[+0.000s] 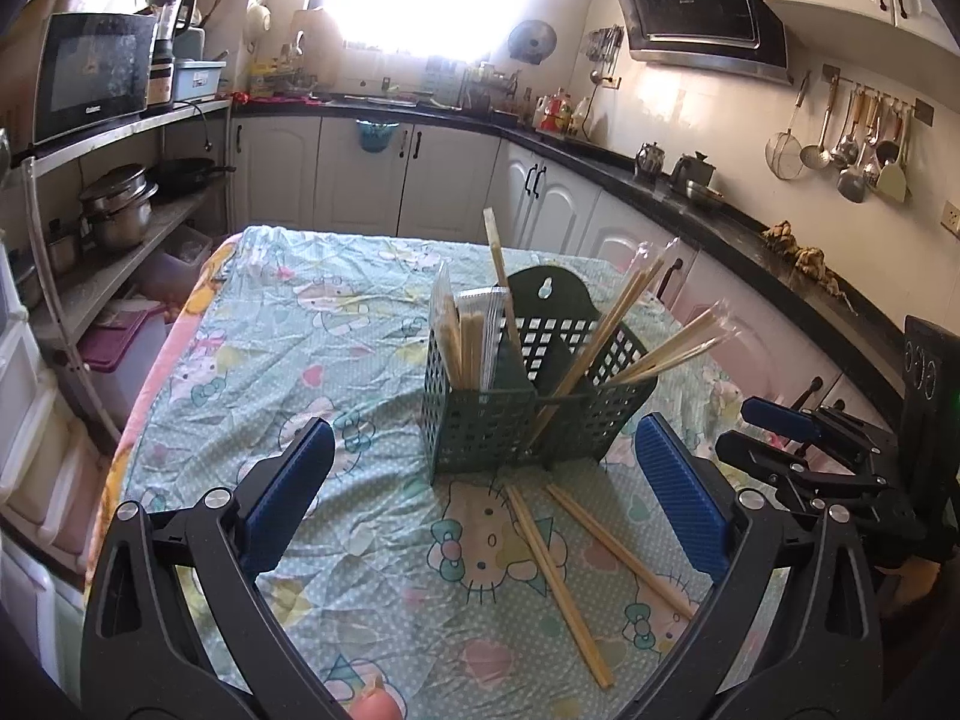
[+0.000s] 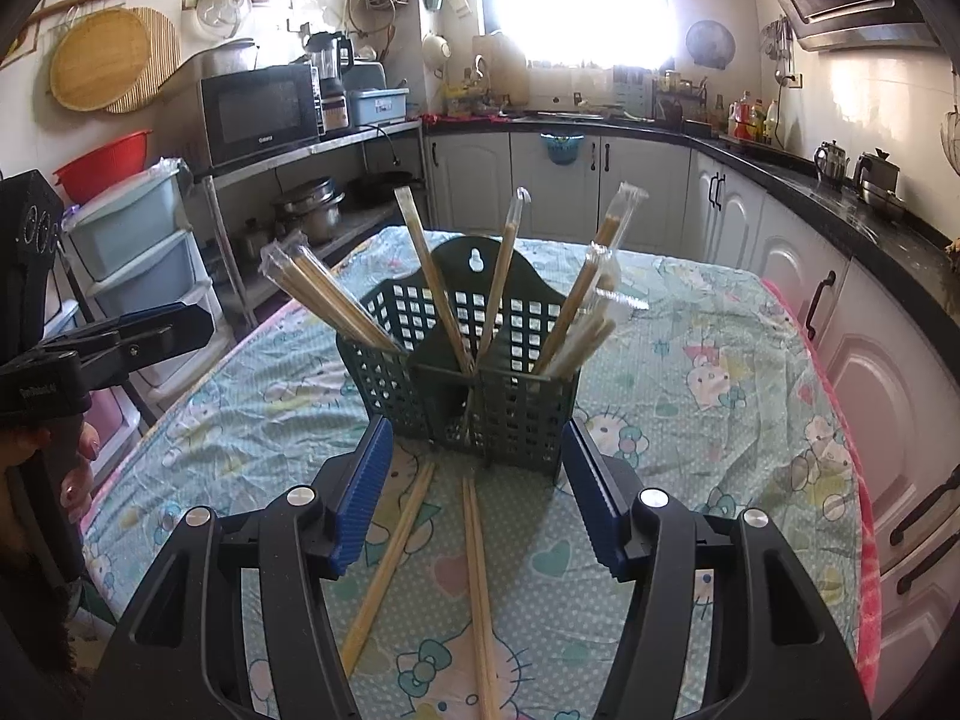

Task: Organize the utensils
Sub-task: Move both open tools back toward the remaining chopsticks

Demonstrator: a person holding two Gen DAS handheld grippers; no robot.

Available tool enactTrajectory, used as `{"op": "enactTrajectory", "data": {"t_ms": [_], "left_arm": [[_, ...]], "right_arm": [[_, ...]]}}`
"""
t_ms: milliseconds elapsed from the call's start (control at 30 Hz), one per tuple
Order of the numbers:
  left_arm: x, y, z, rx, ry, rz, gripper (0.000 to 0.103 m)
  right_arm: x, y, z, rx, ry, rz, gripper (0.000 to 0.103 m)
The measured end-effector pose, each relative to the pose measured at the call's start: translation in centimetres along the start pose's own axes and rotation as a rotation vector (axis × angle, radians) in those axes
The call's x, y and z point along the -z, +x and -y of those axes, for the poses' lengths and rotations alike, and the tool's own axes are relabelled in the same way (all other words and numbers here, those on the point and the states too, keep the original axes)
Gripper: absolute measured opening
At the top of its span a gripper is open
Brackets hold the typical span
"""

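A dark green utensil basket (image 1: 480,420) (image 2: 522,414) stands on the cartoon-print tablecloth, holding several wrapped chopstick packs that lean outward. Loose chopsticks (image 1: 558,582) (image 2: 480,588) lie on the cloth just in front of the basket; another pair (image 1: 618,552) (image 2: 390,564) lies beside them. My left gripper (image 1: 480,492) is open and empty, just short of the basket. My right gripper (image 2: 474,486) is open and empty, its fingers on either side of the loose chopsticks, close to the basket's front. The right gripper also shows at the right edge of the left wrist view (image 1: 774,432).
The table (image 2: 750,360) is edged by a pink cloth border (image 2: 852,480). White cabinets with a black counter (image 1: 720,222) run along the right and back. A shelf with a microwave (image 2: 258,108) and pots stands at the left, with plastic drawers (image 2: 144,252) beside it.
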State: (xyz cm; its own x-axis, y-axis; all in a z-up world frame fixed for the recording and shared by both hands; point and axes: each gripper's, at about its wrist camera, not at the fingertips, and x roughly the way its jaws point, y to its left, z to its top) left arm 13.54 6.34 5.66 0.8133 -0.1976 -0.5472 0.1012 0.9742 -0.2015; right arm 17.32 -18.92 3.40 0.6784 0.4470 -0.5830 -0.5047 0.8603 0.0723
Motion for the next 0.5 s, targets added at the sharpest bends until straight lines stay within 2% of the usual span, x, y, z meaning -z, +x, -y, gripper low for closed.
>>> {"op": "enactTrajectory", "data": {"t_ms": [233, 500], "left_arm": [[1.0, 1.2, 0.1, -0.006, 0.007, -0.038, 0.093], [2.5, 3.2, -0.1, 0.006, -0.008, -0.097, 0.093]], "right_arm": [[0.9, 1.0, 0.3, 0.005, -0.004, -0.029, 0.057], [2.6, 3.7, 1.0, 0.023, -0.01, -0.107, 0.056]]}}
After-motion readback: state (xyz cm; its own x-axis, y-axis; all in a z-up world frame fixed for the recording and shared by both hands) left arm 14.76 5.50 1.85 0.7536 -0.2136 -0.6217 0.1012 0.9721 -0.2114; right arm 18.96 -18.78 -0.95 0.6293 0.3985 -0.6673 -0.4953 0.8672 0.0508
